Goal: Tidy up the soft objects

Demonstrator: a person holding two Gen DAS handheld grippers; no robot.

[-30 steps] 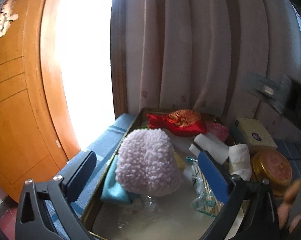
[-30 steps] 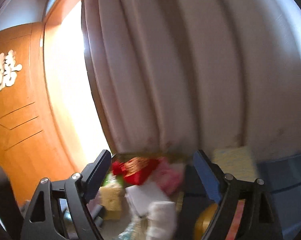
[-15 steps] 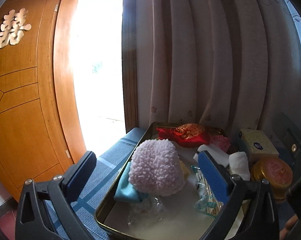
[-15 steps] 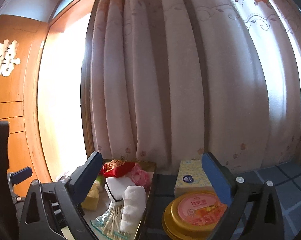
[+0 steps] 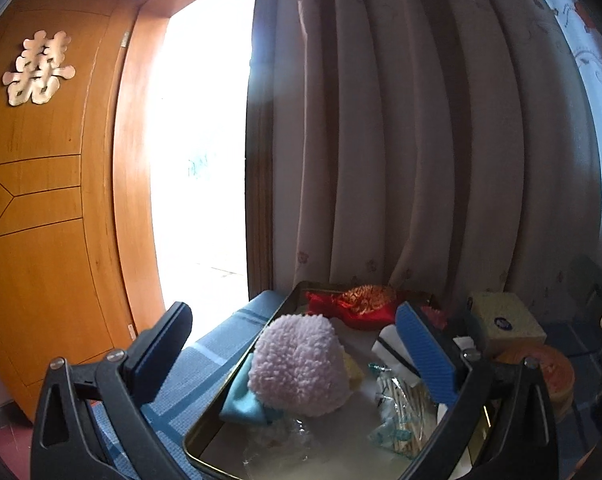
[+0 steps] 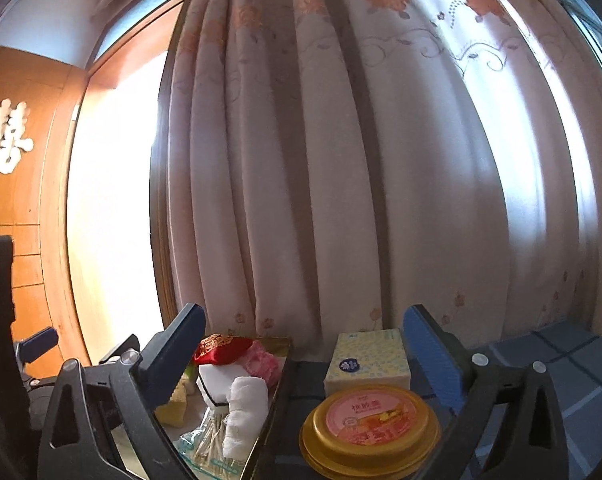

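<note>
My left gripper [image 5: 297, 354] is spread wide with nothing between its fingers, poised above a gold-rimmed metal tray [image 5: 237, 372] that sits on a blue checked cloth [image 5: 205, 356]. Within the tray, a fluffy lilac ball [image 5: 299, 364] occupies the centre, resting partly on a folded light-blue cloth [image 5: 241, 404] at its 7 o'clock. A red and gold embroidered pouch [image 5: 357, 304] lies at the tray's 12 o'clock end. At the ball's 4 o'clock lies a clear packet of cotton swabs [image 5: 397, 412]. My right gripper [image 6: 305, 350] is likewise fully parted and holds nothing. In its view the tray also contains a rolled white bandage [image 6: 243, 412], a white block [image 6: 217, 380] and a pink frilly item [image 6: 261, 360]. Outside the tray, at its 3 o'clock, a closed yellow tissue box [image 6: 367, 360] stands behind a round gold tin [image 6: 371, 428] with its lid on.
</note>
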